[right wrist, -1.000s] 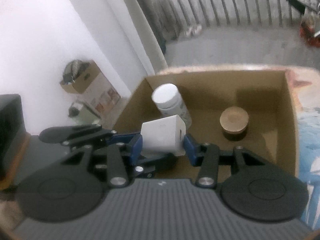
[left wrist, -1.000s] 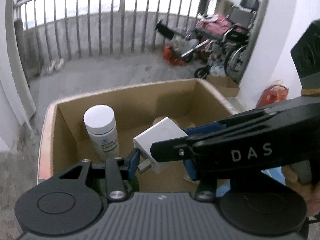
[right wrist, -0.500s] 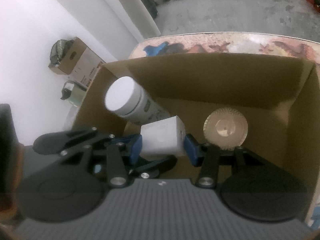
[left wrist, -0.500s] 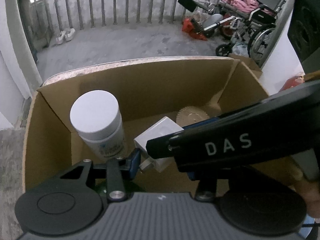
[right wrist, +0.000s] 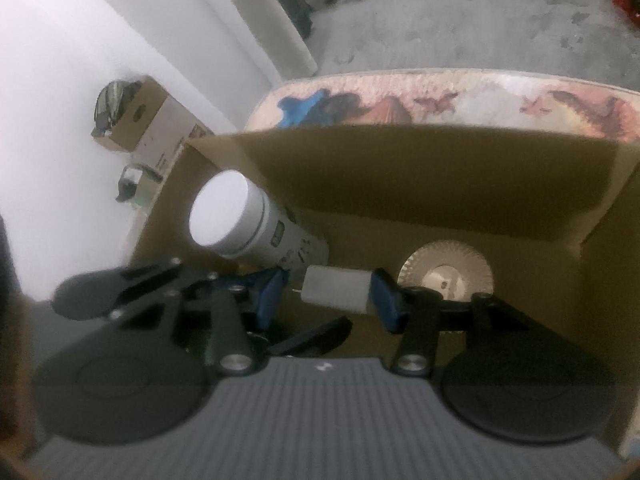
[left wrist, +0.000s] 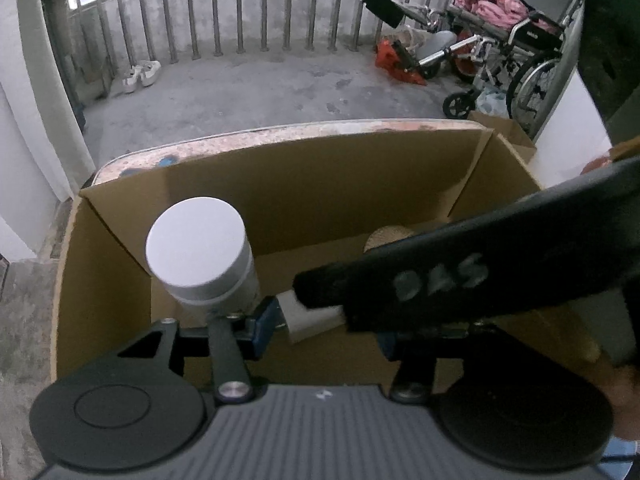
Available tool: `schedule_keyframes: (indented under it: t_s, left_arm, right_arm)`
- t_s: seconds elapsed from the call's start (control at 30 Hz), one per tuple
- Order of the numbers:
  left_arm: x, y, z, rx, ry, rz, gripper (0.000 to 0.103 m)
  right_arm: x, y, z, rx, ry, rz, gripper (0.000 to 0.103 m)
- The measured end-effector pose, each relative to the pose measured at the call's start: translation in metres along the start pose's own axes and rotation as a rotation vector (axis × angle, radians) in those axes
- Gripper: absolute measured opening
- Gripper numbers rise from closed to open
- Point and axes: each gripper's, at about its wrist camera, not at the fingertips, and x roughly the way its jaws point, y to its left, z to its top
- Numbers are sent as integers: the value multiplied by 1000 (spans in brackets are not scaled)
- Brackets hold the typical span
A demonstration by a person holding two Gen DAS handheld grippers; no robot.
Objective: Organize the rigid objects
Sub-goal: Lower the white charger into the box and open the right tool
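Inside the cardboard box [right wrist: 440, 168], largest of all, a white bottle [right wrist: 240, 220] leans at the left and a ribbed round lid [right wrist: 448, 268] lies at the right; between them sits the white cube [right wrist: 336, 290], down in the box. The right gripper [right wrist: 328, 294] straddles it, pads apart from its sides; the left gripper [left wrist: 324, 330] has just been opening, its jaws apart beside the cube

One cardboard box [right wrist: 420, 168] is counted at frame centre. Three items are counted inside it: one white bottle [right wrist: 240, 220] at centre left, one white cube [right wrist: 336, 288] at lower centre, and one round ridged lid [right wrist: 446, 272] at centre right. Two wheelchairs [left wrist: 512, 36] and one pair of shoes [left wrist: 140, 74] are counted along the upper frame.
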Motion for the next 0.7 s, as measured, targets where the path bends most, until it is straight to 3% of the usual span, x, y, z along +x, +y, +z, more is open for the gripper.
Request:
schedule_keyframes:
  t_s: [0.2,0.37,0.57,0.7]
  left_arm:
    - [-44,-5,-13,8,-75,-29,61]
    - [-101,-13,-40,25,-169,-84,65]
    - [-159,-23,-91,86,-250,-151,68]
    - [-174,-29,-134,124,-253,-199,70]
  right_arm:
    - [-51,7,-8,4,-104,18,49]
    - [-112,22,-38,-19,-212,28,49]
    - [-181,41,-100,-33,-335,56,50]
    - [-206,48,-156,-34,-378,87,50]
